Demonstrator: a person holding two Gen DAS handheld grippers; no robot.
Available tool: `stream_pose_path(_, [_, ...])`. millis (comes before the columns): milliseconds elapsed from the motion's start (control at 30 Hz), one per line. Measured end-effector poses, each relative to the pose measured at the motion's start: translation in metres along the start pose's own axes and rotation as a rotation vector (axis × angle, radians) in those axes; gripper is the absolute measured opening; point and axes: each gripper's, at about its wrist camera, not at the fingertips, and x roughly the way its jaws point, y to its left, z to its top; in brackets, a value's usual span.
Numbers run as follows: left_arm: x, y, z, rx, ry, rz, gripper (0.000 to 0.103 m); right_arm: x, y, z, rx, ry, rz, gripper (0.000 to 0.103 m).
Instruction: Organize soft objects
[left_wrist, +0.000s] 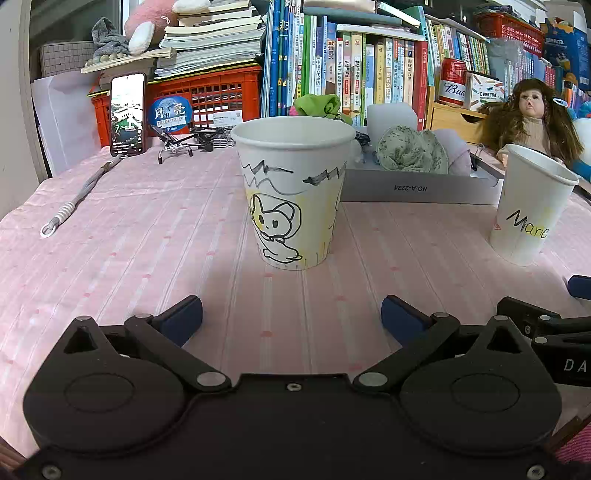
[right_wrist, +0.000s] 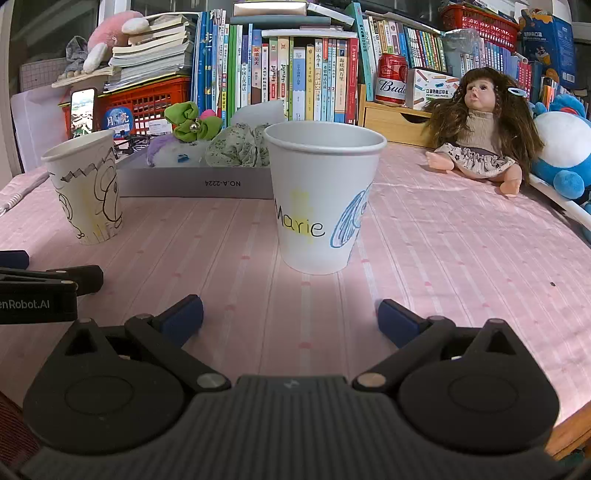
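A grey tray (left_wrist: 417, 190) marked NO.A-2224 holds soft scrunchies: a speckled green one (left_wrist: 412, 149), a lilac one (left_wrist: 458, 151) and a bright green bow (left_wrist: 317, 105). It also shows in the right wrist view (right_wrist: 192, 184) with the speckled scrunchie (right_wrist: 236, 149) and green bow (right_wrist: 188, 122). My left gripper (left_wrist: 291, 317) is open and empty, just short of a paper cup with a drawn animal (left_wrist: 291, 192). My right gripper (right_wrist: 290, 319) is open and empty before the "Marie" cup (right_wrist: 321, 199).
A doll (right_wrist: 480, 129) sits at the back right beside a blue plush (right_wrist: 561, 147). A phone (left_wrist: 127, 114), a red crate (left_wrist: 207, 96), a beer can (right_wrist: 391, 79) and rows of books (right_wrist: 288, 70) line the back. A grey cord (left_wrist: 77, 195) lies on the pink cloth at the left.
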Motion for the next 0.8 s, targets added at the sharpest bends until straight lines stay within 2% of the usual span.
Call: stream_pose_path(800, [0.0001, -0.0018, 0.0009, 0.002, -0.001, 0.000, 0.103, -0.0003, -0.0005, -0.0003, -0.001, -0.001, 0.001, 0.103])
